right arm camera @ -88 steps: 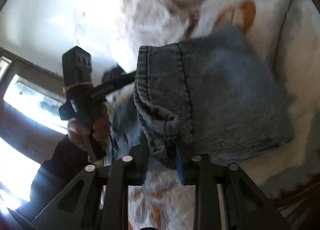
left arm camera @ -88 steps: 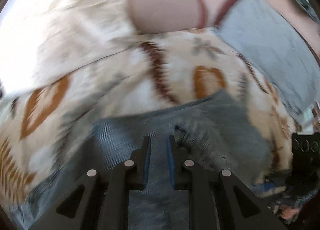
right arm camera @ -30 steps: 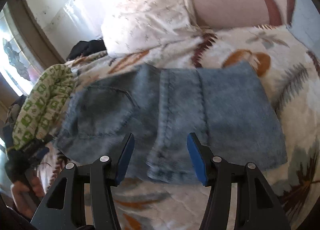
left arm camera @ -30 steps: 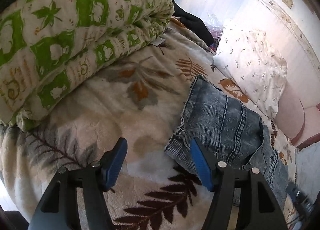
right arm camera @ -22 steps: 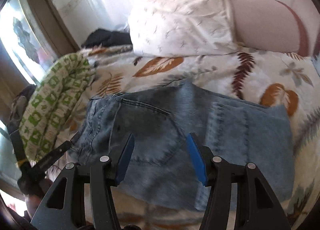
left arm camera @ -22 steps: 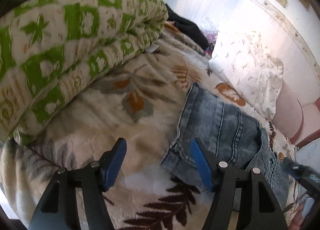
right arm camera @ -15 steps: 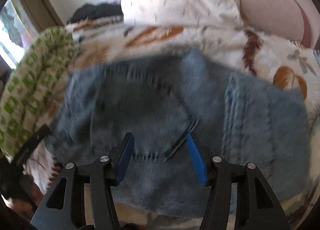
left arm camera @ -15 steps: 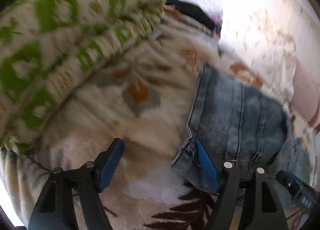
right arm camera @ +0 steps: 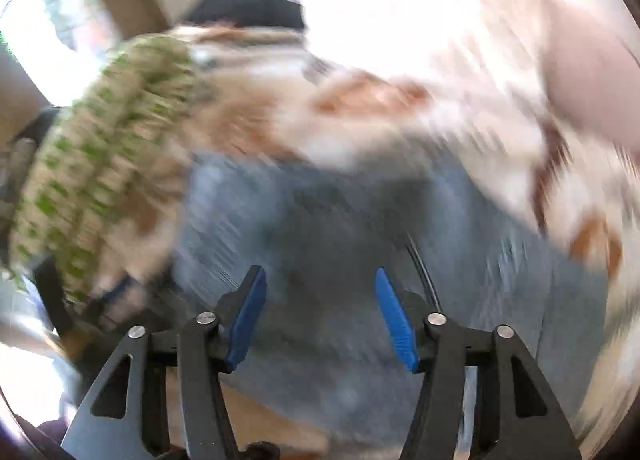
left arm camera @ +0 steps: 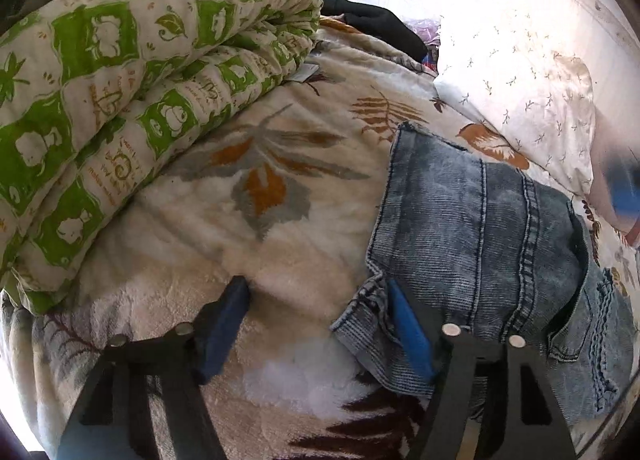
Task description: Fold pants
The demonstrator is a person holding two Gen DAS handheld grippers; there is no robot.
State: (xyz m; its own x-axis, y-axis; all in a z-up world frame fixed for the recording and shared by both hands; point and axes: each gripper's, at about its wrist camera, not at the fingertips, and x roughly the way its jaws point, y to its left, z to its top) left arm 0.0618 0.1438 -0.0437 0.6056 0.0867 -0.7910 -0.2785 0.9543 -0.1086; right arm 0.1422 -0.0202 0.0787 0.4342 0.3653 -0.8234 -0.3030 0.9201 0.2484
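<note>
We see bare blanket [left arm camera: 280, 260] left of the jeans [left arm camera: 480, 228]; beyond it the rolled green quilt [left arm camera: 120, 100] blocks, and the pillow [left arm camera: 520, 80] crowds behind them.

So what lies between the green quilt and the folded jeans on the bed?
Only leaf-print blanket, as the left wrist view shows; the green quilt and jeans lie apart, with the open left gripper over it.

I count one pair of folded denim pants [left arm camera: 480, 244] at lower right, one rolled green-and-white quilt [left arm camera: 132, 100] at upper left, one white pillow [left arm camera: 520, 72] at upper right, one dark garment [left arm camera: 372, 24] at top centre, and one leaf-print blanket [left arm camera: 240, 220] under them. My two grippers: left gripper [left arm camera: 316, 324], right gripper [right arm camera: 318, 316].
</note>
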